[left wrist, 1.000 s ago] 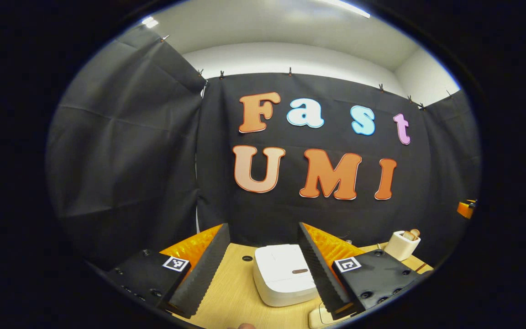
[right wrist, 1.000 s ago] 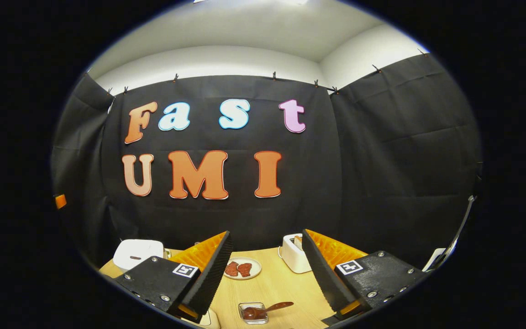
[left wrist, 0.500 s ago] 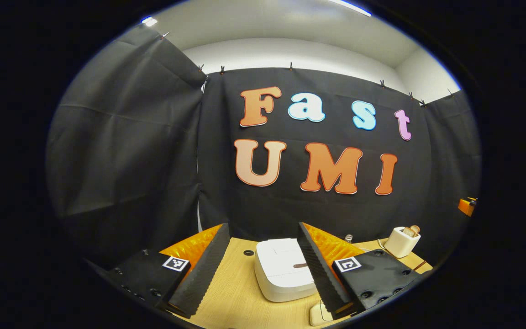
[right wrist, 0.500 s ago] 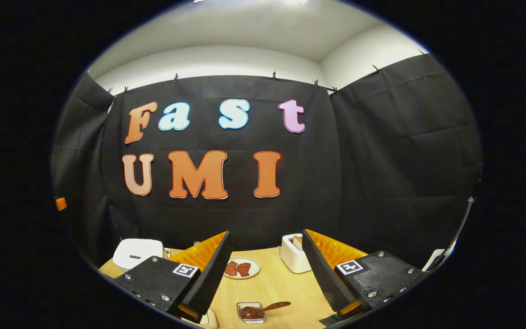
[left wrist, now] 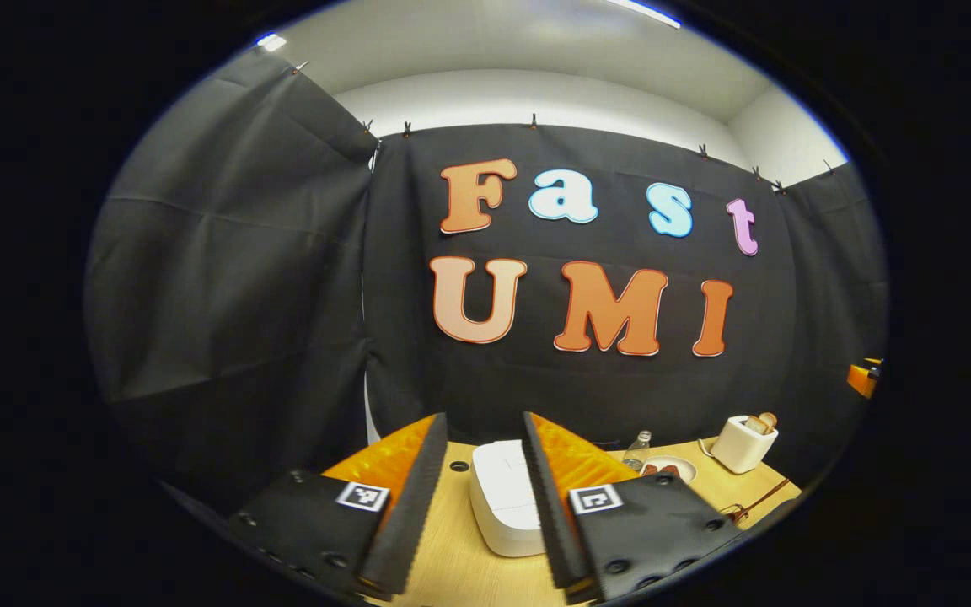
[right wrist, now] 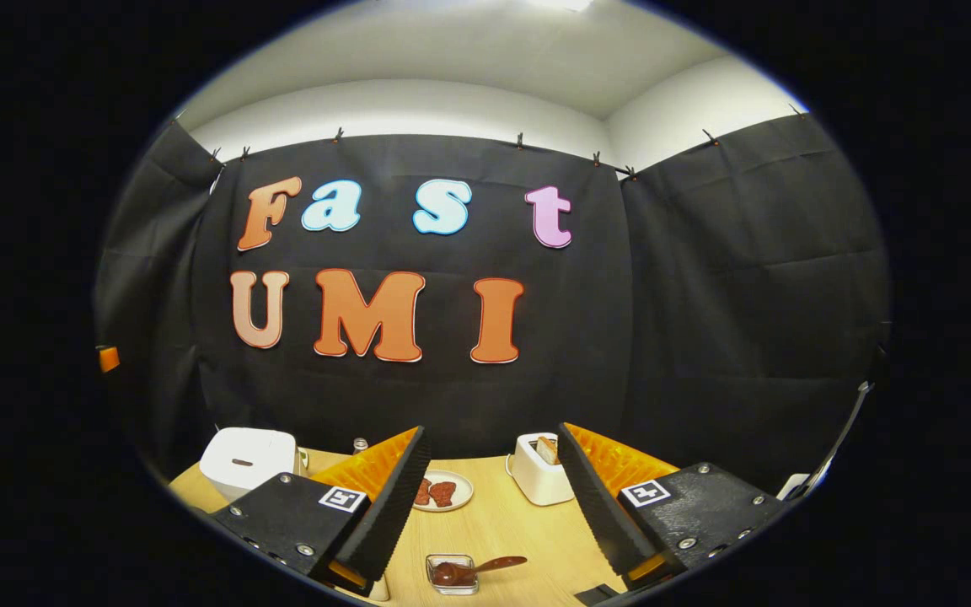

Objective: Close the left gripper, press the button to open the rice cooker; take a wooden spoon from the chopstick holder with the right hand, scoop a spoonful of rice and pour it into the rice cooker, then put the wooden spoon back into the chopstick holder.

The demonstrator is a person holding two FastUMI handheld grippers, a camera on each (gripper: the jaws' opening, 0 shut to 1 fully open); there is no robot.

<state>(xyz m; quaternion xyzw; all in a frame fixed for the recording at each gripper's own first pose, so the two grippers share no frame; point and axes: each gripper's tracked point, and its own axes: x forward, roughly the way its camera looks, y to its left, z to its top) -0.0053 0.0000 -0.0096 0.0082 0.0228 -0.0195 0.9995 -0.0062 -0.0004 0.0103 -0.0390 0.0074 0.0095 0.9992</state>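
I'm holding the left gripper up above the tabletop; its fingers are sitting partway closed with a clear gap between them and nothing in it, so not fully shut; the white rice cooker is lying right in that gap, farther off on the wood, lid down. Off to the right in the left gripper view I'm seeing a small clear bottle, a plate and a white toaster with bread sticking out of the top.

The right gripper is hanging wide open, gripping nothing; through it I'm looking at a plate with two reddish pieces, the toaster just right of it, and nearer to me a little glass dish of dark sauce with a brown wooden spoon resting in it, handle pointing right. The rice cooker is sitting at the far left of the tabletop in this view, well apart from the spoon; I can't tell which thing is the chopstick holder.
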